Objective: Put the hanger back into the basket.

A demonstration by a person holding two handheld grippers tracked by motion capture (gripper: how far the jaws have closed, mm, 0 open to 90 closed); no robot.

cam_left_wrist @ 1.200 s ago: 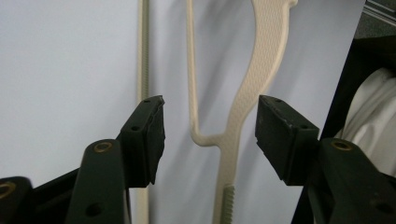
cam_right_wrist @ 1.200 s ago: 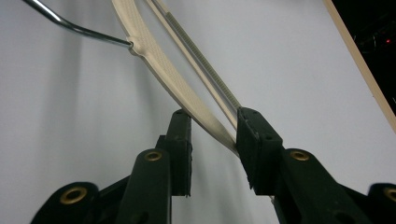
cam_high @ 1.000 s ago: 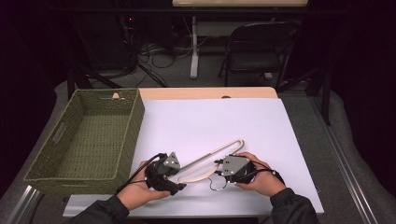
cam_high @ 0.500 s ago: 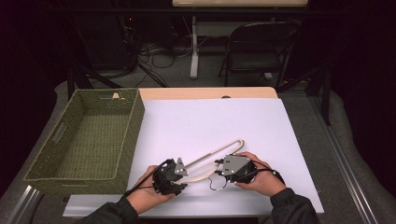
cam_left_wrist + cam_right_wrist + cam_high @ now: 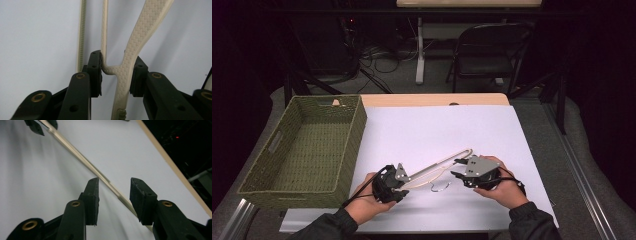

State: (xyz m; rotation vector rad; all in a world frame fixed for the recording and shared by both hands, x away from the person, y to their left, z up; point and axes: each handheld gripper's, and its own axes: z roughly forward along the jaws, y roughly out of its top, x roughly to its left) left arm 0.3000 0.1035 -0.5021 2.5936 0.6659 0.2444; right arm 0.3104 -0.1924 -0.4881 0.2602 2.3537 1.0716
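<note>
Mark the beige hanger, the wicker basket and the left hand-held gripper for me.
beige hanger (image 5: 140,37): left gripper view, on its wide textured arm.
wicker basket (image 5: 357,131): high view, on its right wall.
left hand-held gripper (image 5: 117,72): left gripper view, midway between the fingertips, at the hanger's junction.

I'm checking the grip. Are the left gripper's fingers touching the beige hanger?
Touching. The left gripper view shows both black fingers pressed against the beige hanger, one on each side of its forked stem, with no gap.

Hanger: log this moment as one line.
left tongs: closed on hanger | right tongs: open, astride hanger bar | basket: left of sheet
</note>
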